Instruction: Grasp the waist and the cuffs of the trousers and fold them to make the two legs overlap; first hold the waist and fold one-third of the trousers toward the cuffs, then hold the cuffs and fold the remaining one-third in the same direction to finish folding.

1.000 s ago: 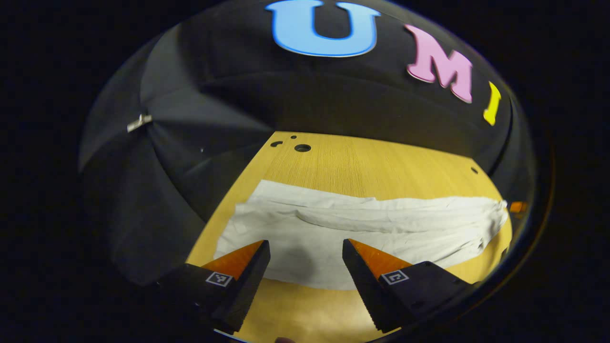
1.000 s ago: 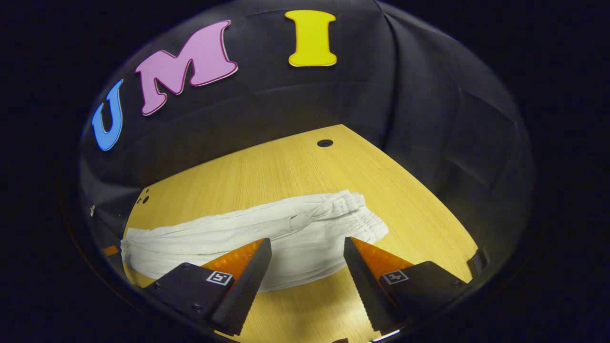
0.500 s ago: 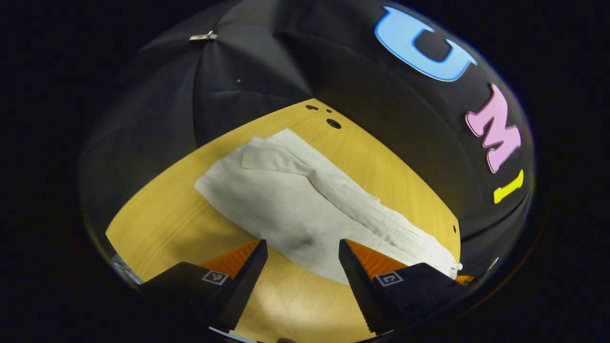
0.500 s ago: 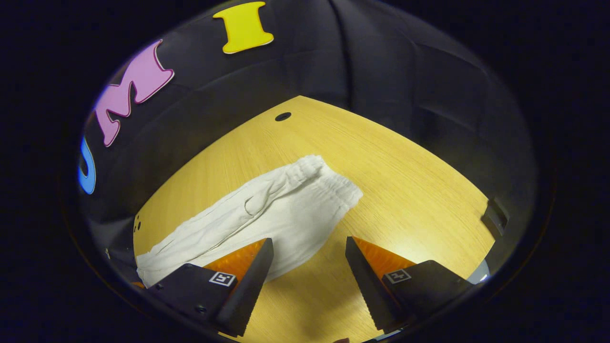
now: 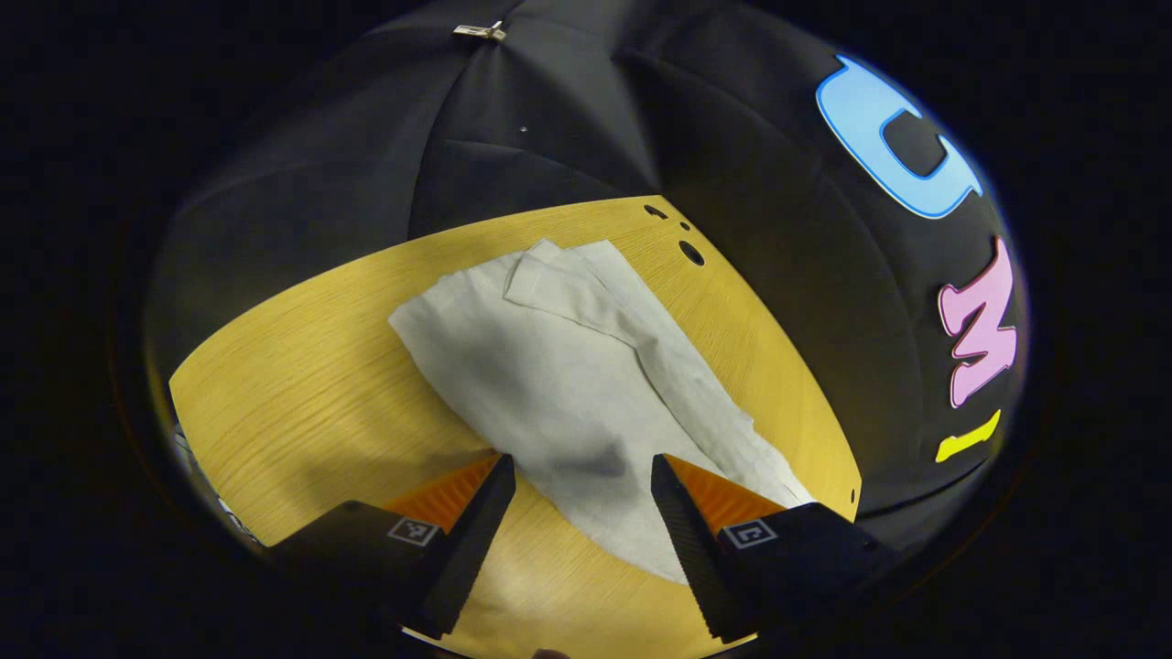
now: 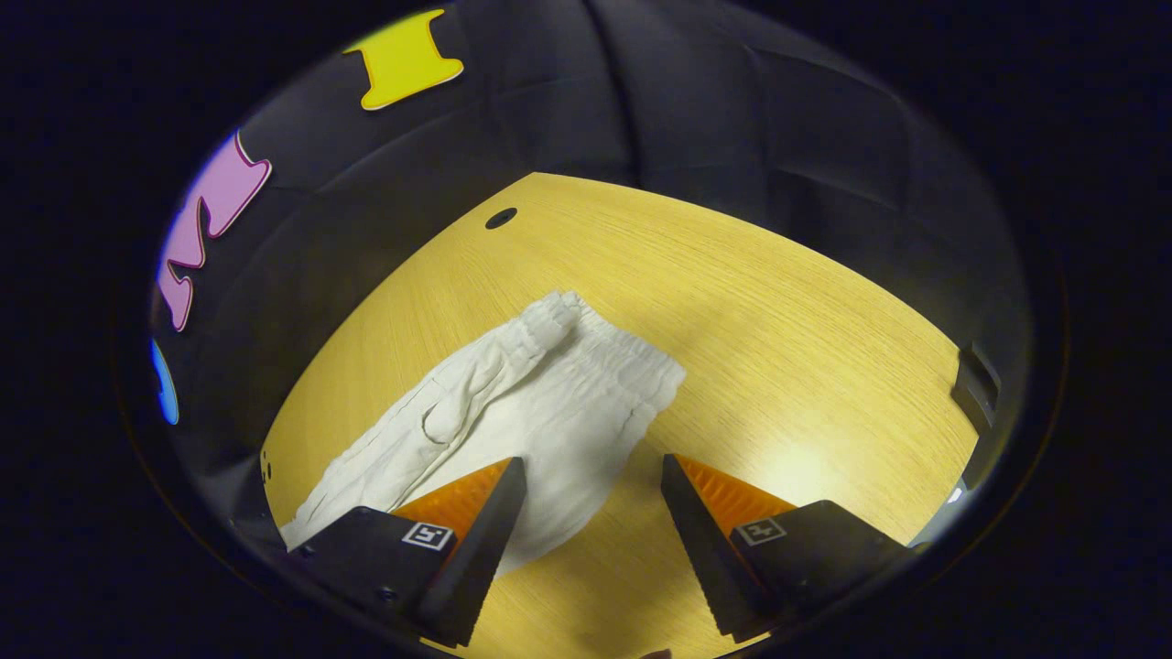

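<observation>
White trousers (image 5: 558,375) lie flat on the wooden table (image 5: 302,366), the two legs overlapped in one long strip. In the left gripper view the cuffs (image 5: 549,275) lie at the far end, and my left gripper (image 5: 582,471) hangs open above the near edge of the legs. In the right gripper view the gathered elastic waist (image 6: 604,352) points toward the far right of the trousers (image 6: 513,412). My right gripper (image 6: 593,471) is open just above the cloth's near edge, close to the waist. Neither gripper holds anything.
Bare wooden table (image 6: 787,348) spreads right of the waist. Small round holes (image 5: 689,253) sit near the table's far corner past the cuffs, and another hole (image 6: 501,218) lies beyond the waist. Black cloth walls close off the table's far edges.
Both views have swung: the left gripper turned toward the cuffs, the right gripper toward the waist. The trousers have stayed put and both grippers have stayed open.
</observation>
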### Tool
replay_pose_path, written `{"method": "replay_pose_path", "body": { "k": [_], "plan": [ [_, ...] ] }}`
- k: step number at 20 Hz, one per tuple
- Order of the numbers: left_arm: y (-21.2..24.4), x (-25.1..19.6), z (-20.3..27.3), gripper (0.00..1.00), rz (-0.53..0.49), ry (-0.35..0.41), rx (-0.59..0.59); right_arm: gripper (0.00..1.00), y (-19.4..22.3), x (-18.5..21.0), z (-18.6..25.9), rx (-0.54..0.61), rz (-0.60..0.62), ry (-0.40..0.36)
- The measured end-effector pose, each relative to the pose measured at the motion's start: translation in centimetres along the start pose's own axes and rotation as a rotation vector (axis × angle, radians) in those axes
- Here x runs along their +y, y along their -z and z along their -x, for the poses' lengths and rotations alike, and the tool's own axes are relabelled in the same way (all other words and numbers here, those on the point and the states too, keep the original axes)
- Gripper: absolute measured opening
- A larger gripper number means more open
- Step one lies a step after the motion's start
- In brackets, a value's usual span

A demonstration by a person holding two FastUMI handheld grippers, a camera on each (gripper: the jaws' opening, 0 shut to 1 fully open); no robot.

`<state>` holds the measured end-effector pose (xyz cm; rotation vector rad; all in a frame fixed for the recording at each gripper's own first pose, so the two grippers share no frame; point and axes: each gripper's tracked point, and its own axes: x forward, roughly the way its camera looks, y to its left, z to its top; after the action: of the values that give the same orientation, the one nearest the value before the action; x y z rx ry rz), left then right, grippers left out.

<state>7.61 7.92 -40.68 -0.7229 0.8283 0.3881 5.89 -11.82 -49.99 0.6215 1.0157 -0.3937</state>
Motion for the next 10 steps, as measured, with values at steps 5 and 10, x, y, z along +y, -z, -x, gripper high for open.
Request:
{"method": "replay_pose_path", "body": {
  "k": [5, 10],
  "plan": [
    [-0.8, -1.6, -1.3, 0.92, -0.003, 0.003, 0.008, 0.96, -1.2, 0.9, -0.9, -0.004, -0.059, -0.029],
    [-1.8, -2.7, -2.5, 0.92, 0.062, 0.026, 0.008, 0.97, -1.7, 1.6, -1.2, -0.011, -0.111, -0.055]
  ]
}}
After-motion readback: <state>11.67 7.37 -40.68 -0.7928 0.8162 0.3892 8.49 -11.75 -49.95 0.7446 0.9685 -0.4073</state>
